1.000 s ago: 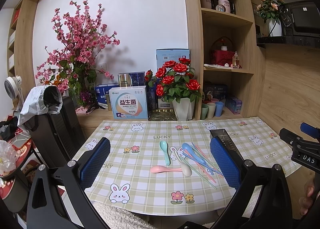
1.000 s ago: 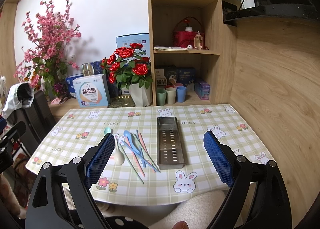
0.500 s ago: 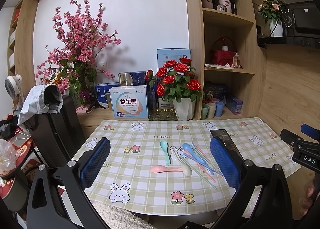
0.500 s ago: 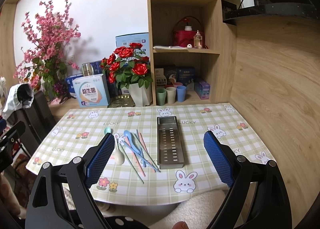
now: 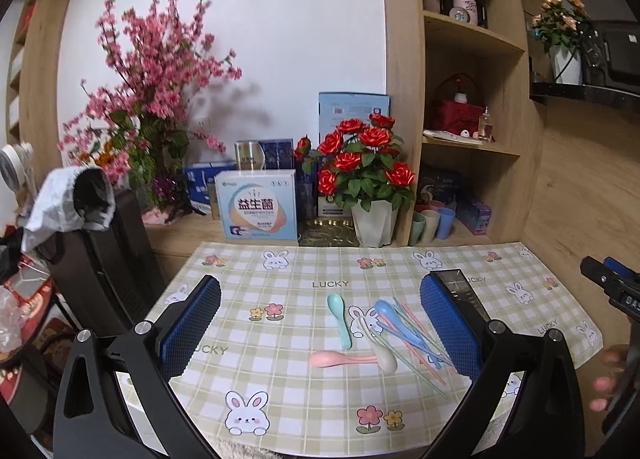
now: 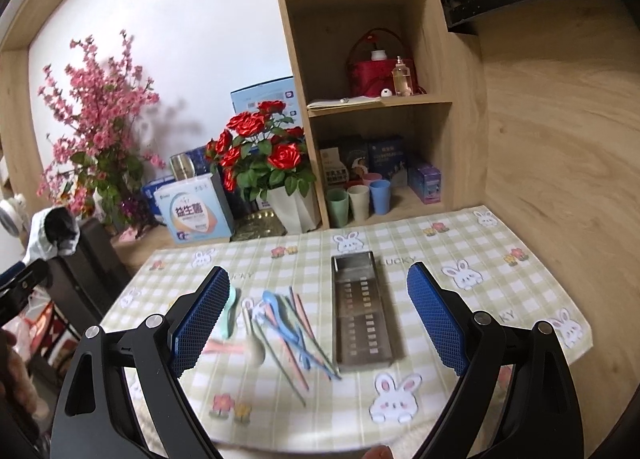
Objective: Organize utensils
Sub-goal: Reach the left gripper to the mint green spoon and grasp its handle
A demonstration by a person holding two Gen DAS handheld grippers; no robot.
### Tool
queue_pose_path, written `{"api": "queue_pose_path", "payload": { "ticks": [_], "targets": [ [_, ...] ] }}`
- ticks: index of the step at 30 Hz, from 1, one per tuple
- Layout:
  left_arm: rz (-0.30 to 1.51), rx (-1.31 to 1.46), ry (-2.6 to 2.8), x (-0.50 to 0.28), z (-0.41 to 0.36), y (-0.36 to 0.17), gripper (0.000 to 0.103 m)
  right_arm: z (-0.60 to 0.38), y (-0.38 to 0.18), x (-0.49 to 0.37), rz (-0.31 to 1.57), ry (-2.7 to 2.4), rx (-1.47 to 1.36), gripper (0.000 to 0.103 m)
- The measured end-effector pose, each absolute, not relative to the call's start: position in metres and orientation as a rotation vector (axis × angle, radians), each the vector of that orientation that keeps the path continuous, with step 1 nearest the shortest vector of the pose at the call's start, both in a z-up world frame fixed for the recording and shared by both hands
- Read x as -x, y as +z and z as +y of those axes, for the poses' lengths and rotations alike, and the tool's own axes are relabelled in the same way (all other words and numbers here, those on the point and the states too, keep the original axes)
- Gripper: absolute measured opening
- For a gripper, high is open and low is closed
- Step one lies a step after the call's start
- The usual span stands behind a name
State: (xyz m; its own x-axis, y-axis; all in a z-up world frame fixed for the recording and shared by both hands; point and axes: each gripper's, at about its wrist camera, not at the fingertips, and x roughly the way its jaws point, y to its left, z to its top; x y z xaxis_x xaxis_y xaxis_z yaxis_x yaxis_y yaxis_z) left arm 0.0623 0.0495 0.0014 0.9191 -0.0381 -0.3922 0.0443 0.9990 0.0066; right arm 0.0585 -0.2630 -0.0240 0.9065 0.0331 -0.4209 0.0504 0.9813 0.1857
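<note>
Pastel utensils lie loose on the checked tablecloth: a teal spoon (image 5: 339, 313), a pink spoon (image 5: 340, 359), a white spoon (image 5: 382, 351), a blue spoon (image 5: 394, 317) and several thin chopsticks (image 5: 416, 343). They also show in the right wrist view, with the chopsticks (image 6: 304, 335) left of a perforated metal tray (image 6: 364, 307). In the left wrist view the tray (image 5: 464, 291) is partly hidden behind my right finger. My left gripper (image 5: 320, 319) is open and empty above the near table edge. My right gripper (image 6: 318, 317) is open and empty, tilted, above the utensils and tray.
A white pot of red roses (image 5: 362, 179), a boxed product (image 5: 260, 205) and pastel cups (image 5: 432, 223) stand behind the table. A wooden shelf unit (image 6: 360, 79) rises at the back. A black chair (image 5: 100, 251) stands at the left. A wooden wall (image 6: 560, 159) borders the right.
My right gripper has moved forward toward the table and rolled, so its view is tilted and blurred. My left gripper has barely moved.
</note>
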Motion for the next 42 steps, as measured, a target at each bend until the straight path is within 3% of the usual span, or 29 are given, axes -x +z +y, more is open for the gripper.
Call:
{"api": "queue_pose_path", "payload": {
  "ticks": [6, 14, 22, 29, 36, 42],
  "targets": [
    [0.485, -0.058, -0.064, -0.108, 0.055, -0.03, 0.096, -0.25, -0.052, -0.122, 0.547, -0.013, -0.173, 0.088],
    [0.651, 0.029, -0.155, -0.164, 0.065, -0.086, 0.072, -0.249, -0.114, -0.176, 0.672, 0.01, -0.248, 0.088],
    [0.781, 0.041, -0.203, -0.21, 0.054, -0.141, 0.055, -0.255, -0.161, -0.195, 0.759, 0.032, -0.264, 0.087],
    [0.889, 0.116, -0.242, -0.264, 0.043, -0.181, 0.047, -0.267, -0.18, -0.215, 0.802, -0.048, -0.245, 0.087],
    [1.004, 0.158, -0.228, -0.32, 0.036, -0.227, 0.045, -0.284, -0.198, -0.24, 0.839, -0.084, -0.271, 0.087],
    [1.105, 0.237, -0.199, -0.359, 0.042, -0.259, 0.033, -0.292, -0.207, -0.254, 0.855, -0.089, -0.292, 0.087]
  ]
}}
